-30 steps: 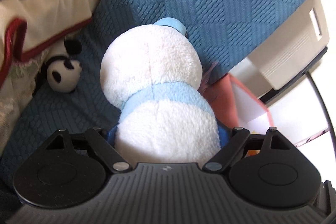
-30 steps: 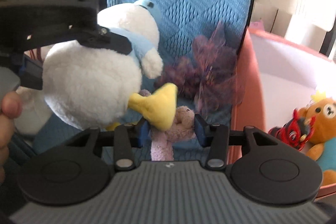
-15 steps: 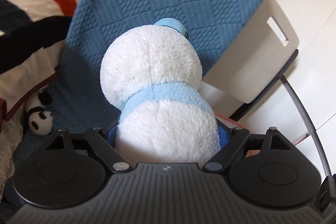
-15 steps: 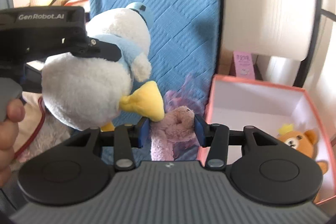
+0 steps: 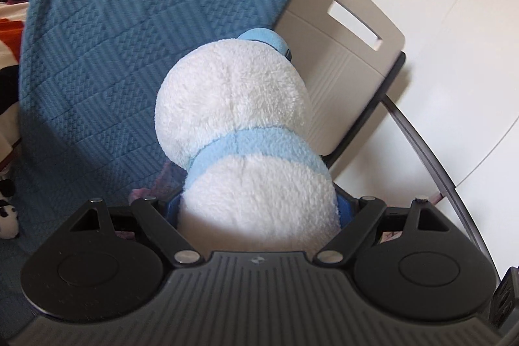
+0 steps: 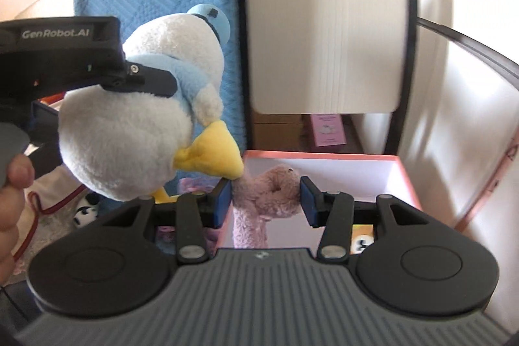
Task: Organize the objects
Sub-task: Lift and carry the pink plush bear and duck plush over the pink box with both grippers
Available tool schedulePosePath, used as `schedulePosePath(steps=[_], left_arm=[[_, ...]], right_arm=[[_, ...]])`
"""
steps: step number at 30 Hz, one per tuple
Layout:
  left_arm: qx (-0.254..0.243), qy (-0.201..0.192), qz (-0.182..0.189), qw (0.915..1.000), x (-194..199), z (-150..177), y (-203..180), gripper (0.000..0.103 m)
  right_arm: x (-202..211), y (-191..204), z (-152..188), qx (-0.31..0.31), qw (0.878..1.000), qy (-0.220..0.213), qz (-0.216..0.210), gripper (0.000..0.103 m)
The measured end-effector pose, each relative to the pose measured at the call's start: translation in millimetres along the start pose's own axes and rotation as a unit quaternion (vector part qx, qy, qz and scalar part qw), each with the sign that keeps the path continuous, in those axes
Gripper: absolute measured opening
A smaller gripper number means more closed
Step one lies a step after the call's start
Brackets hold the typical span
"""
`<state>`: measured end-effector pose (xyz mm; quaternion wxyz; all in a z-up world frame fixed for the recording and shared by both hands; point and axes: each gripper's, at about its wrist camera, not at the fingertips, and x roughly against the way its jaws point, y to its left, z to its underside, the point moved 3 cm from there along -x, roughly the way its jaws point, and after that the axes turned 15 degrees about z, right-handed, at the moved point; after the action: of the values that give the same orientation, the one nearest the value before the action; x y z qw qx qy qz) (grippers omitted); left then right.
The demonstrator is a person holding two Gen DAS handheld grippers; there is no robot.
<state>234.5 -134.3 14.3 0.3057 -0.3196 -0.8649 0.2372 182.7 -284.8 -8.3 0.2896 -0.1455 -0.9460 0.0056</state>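
Both hands carried a load. My left gripper (image 5: 258, 209) was clamped on the lower body of the white plush duck (image 5: 240, 125), fingers spread wide around its bulk; from the left wrist view I saw only its back, the pale blue collar band and the edge of its blue cap, head pointing away from me along the finger line. My right gripper (image 6: 264, 200) was closed on the pink plush toy (image 6: 269, 187), its curled upper part pinched between the blue pads, its long limp body hanging down behind the fingers. In the right wrist view the duck hung left of and slightly above the pink toy, its yellow foot (image 6: 211, 156) just touching or nearly touching that toy; I could not tell which. The pink storage box (image 6: 405, 171) lay directly ahead of and below the right fingers, open side up, with the pink toy already over its near edge. The duck was off to the box's left, in front of the blue quilted cover (image 5: 129, 38). Judgement: the right hand was nearer, so the pink toy should drop first; the duck needed to travel rightward over the rim.
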Motion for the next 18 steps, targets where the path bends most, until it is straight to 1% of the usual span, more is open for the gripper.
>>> schedulePosePath(steps=[4, 8, 11, 14, 18], left_arm=[[-0.007, 0.012, 0.006, 0.9999, -25, 7, -16, 0.088], [-0.022, 0.028, 0.006, 0.9993, -53, 21, -26, 0.088], [-0.031, 0.038, 0.01, 0.9988, -75, 36, -31, 0.088], [-0.035, 0.055, 0.003, 0.9979, -98, 51, -31, 0.088], [-0.026, 0.084, -0.006, 0.9961, -123, 73, -25, 0.088]], right_arm=[[-6, -28, -2, -0.009, 1.0, 0.001, 0.012, 0.048], [-15, -53, 7, -0.02, 0.999, 0.01, 0.025, 0.048], [-24, -71, 18, -0.029, 0.999, 0.021, 0.032, 0.048], [-40, -84, 31, -0.036, 0.998, 0.038, 0.035, 0.048], [-51, -95, 51, -0.041, 0.997, 0.056, 0.044, 0.048]])
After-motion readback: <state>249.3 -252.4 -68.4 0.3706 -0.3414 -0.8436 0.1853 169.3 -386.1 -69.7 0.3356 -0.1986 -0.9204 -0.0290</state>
